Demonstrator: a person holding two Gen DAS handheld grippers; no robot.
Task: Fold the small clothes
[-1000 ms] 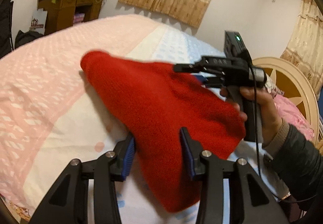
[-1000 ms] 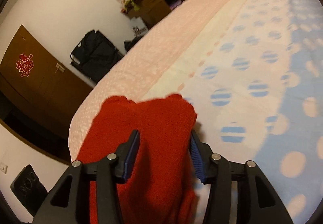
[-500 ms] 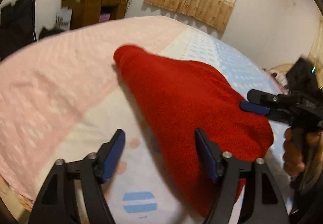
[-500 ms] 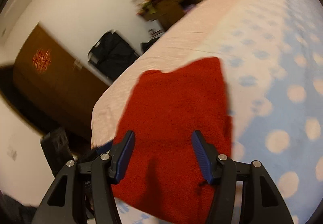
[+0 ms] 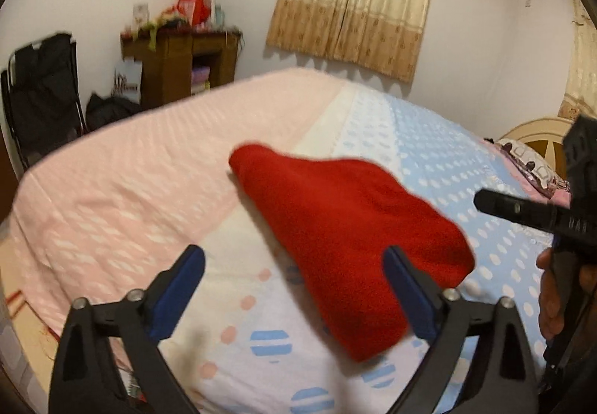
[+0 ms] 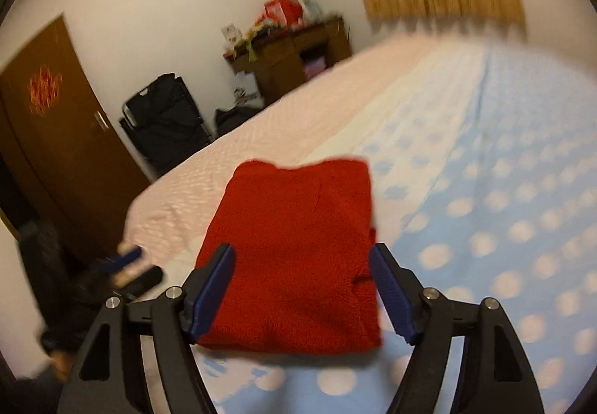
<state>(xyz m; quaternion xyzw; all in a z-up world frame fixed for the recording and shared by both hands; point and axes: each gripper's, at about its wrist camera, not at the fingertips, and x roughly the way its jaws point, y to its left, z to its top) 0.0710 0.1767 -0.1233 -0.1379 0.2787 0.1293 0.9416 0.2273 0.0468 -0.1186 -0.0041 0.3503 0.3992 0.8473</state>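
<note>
The left hand-held gripper (image 5: 294, 289) has its jaws opening wide, nothing clamped; only the near corner of the folded red knit garment (image 5: 347, 238) shows past its right pad. The right hand-held gripper (image 6: 302, 287) is also opening, its pads clear of the cloth. The garment lies as a neat rectangle on the bed (image 5: 112, 182), across the pink and dotted blue covers. It looks soft, light and limp, likely to sag; pinching a folded edge through all layers seems safest.
</note>
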